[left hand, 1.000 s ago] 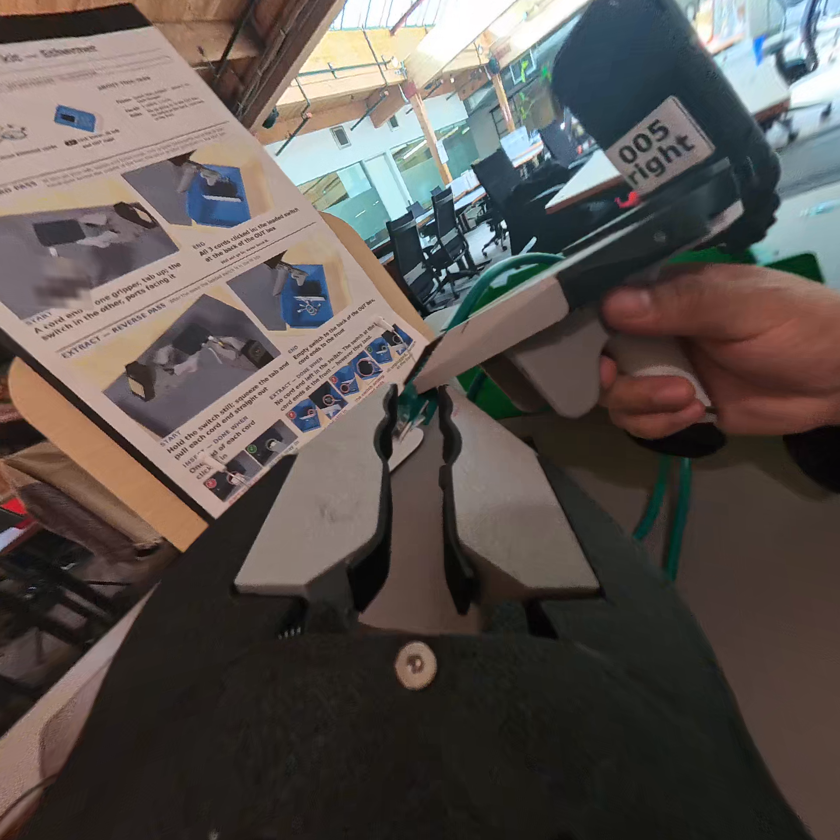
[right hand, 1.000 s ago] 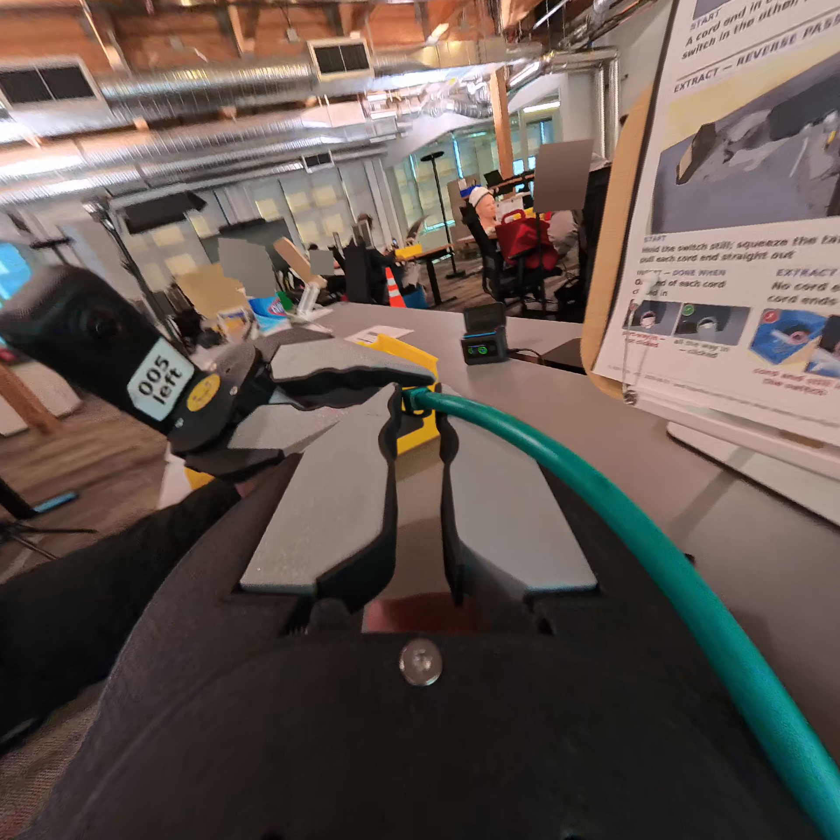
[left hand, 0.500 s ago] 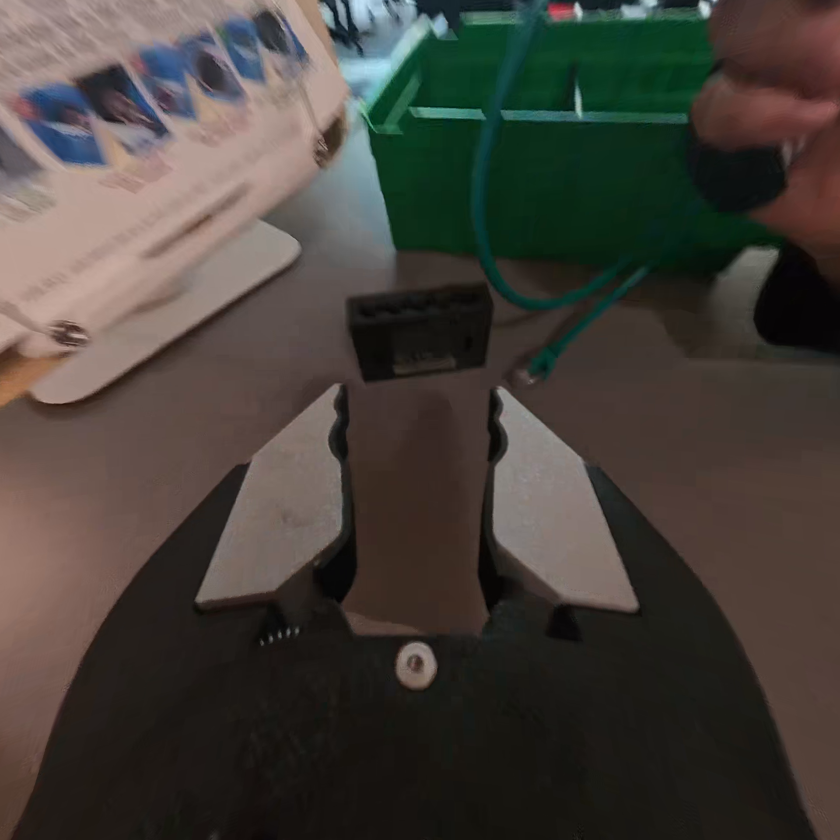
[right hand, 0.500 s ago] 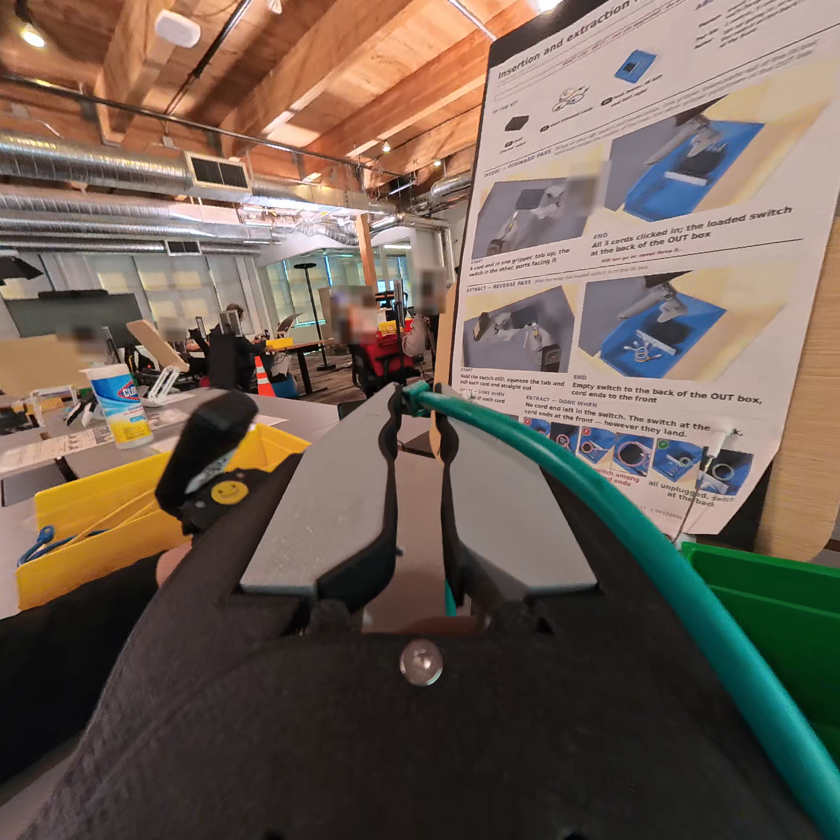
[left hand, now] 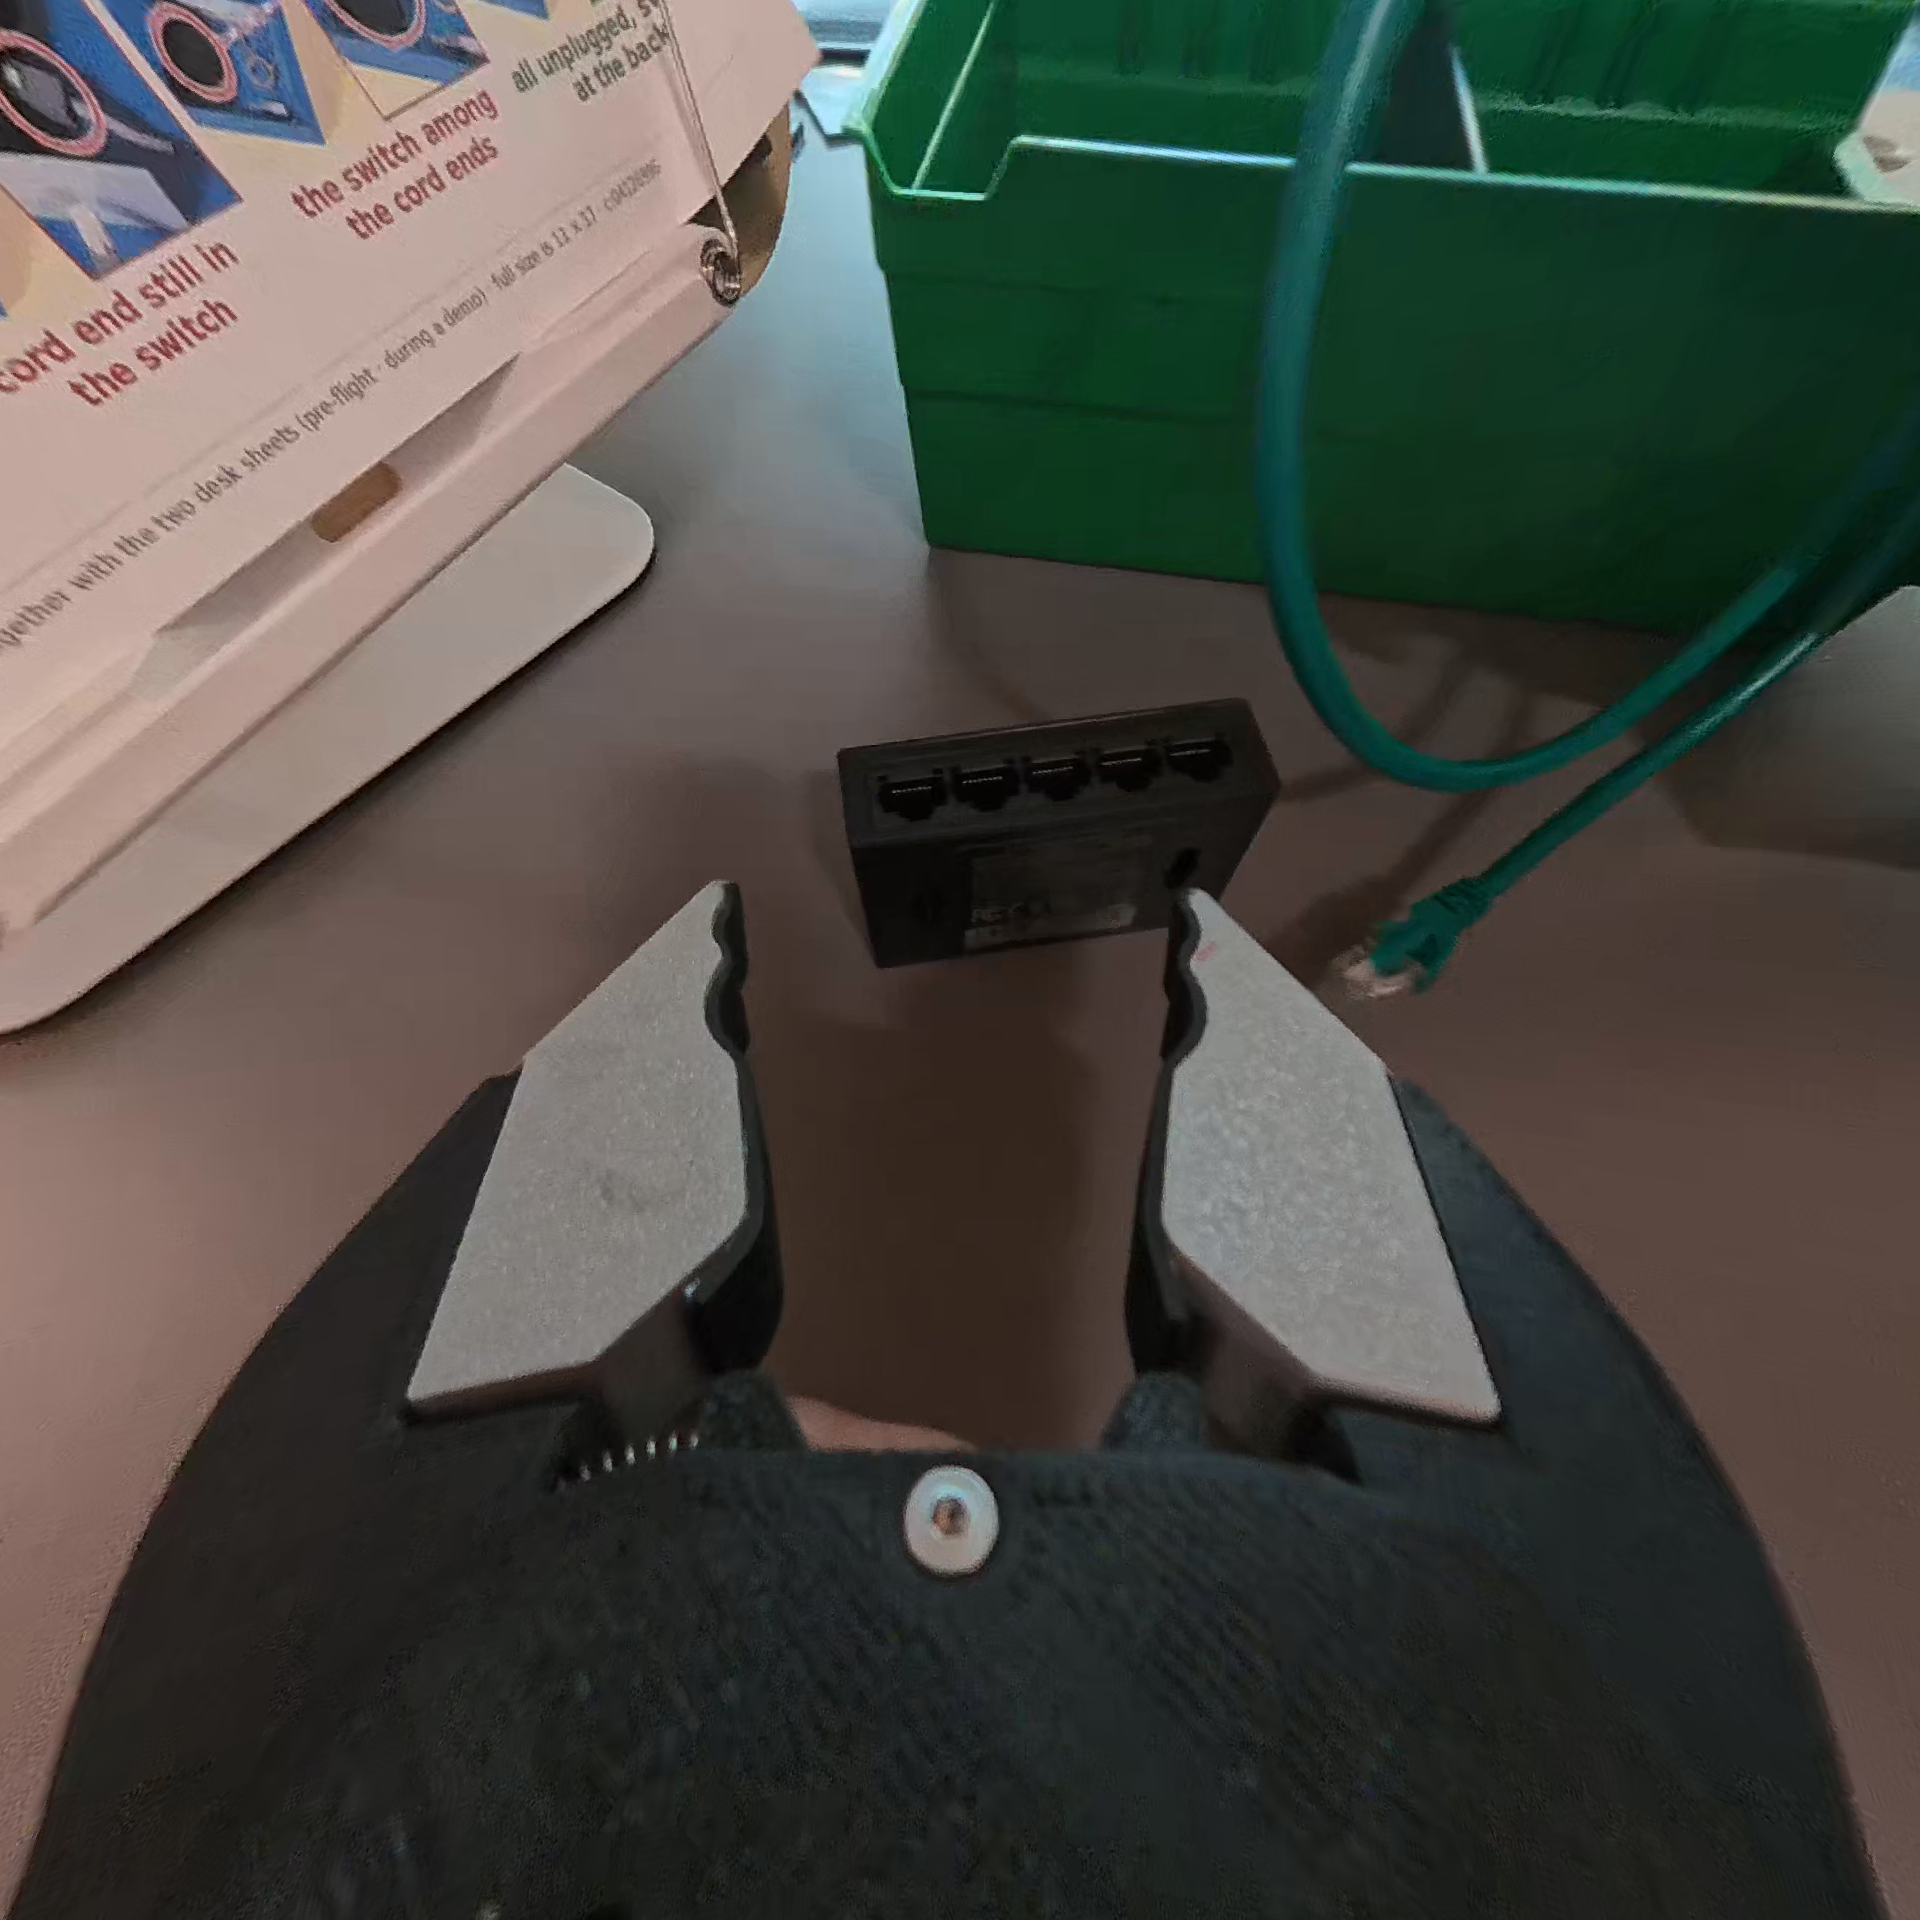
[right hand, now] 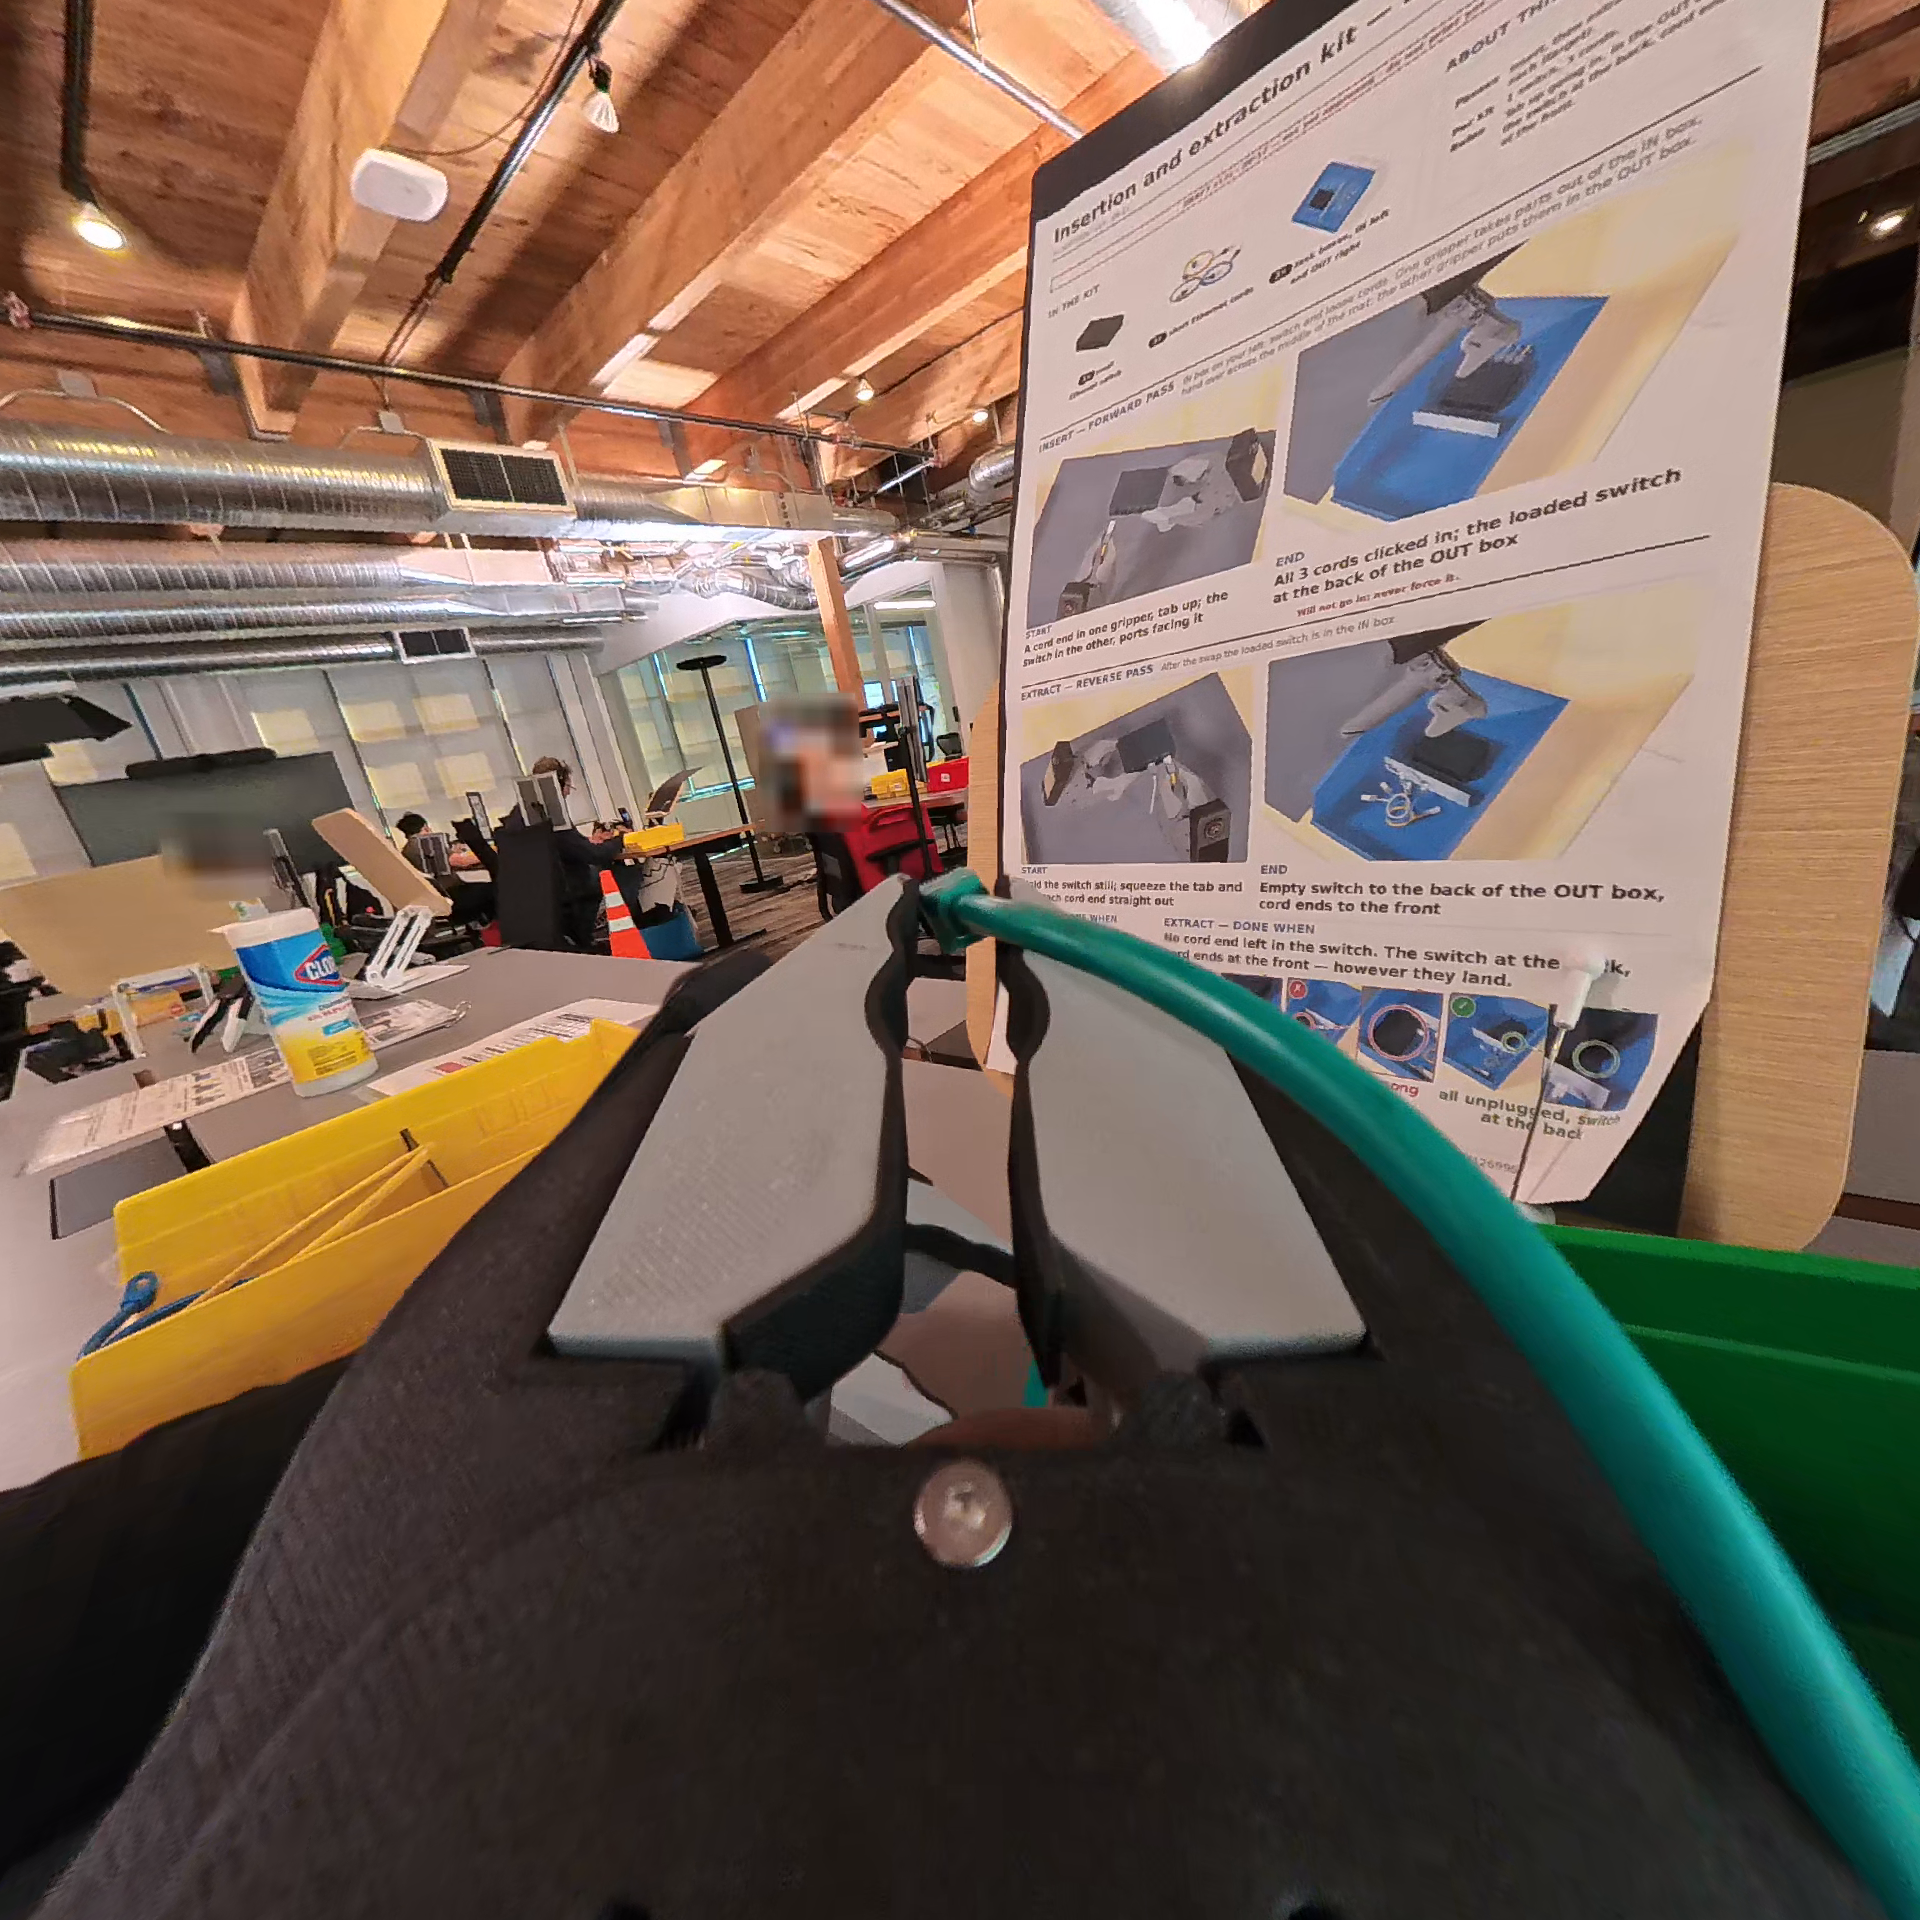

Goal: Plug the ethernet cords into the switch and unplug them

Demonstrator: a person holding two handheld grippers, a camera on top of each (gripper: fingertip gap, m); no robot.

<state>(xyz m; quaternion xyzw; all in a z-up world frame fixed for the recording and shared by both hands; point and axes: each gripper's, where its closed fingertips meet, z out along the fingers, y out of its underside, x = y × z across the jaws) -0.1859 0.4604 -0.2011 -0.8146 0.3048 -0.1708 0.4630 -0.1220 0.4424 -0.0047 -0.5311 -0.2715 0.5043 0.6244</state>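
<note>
A small black switch [left hand: 1055, 826] lies on the brown table with its row of empty ports facing up and toward me. My left gripper [left hand: 956, 914] is open and empty, its fingertips just short of the switch, the right fingertip near its corner. A green ethernet cord [left hand: 1288, 499] hangs down in a loop, and its free plug [left hand: 1413, 940] rests on the table to the right of the switch. My right gripper [right hand: 956, 904] is held up in the air, shut on the other end of the green cord [right hand: 1351, 1101], whose plug end sticks out at the fingertips.
A green divided bin [left hand: 1455, 343] stands behind the switch; its edge also shows in the right wrist view [right hand: 1766, 1351]. An instruction sheet on a white stand [left hand: 312, 416] is at the left, also in the right wrist view [right hand: 1403, 623]. A yellow bin [right hand: 312, 1226] is at the left. My hands' fingertips stand some 20 cm from each other.
My left gripper let go of the cord end, opened, and swung down toward the switch on the table. My right gripper rose and turned with the cord still in it.
</note>
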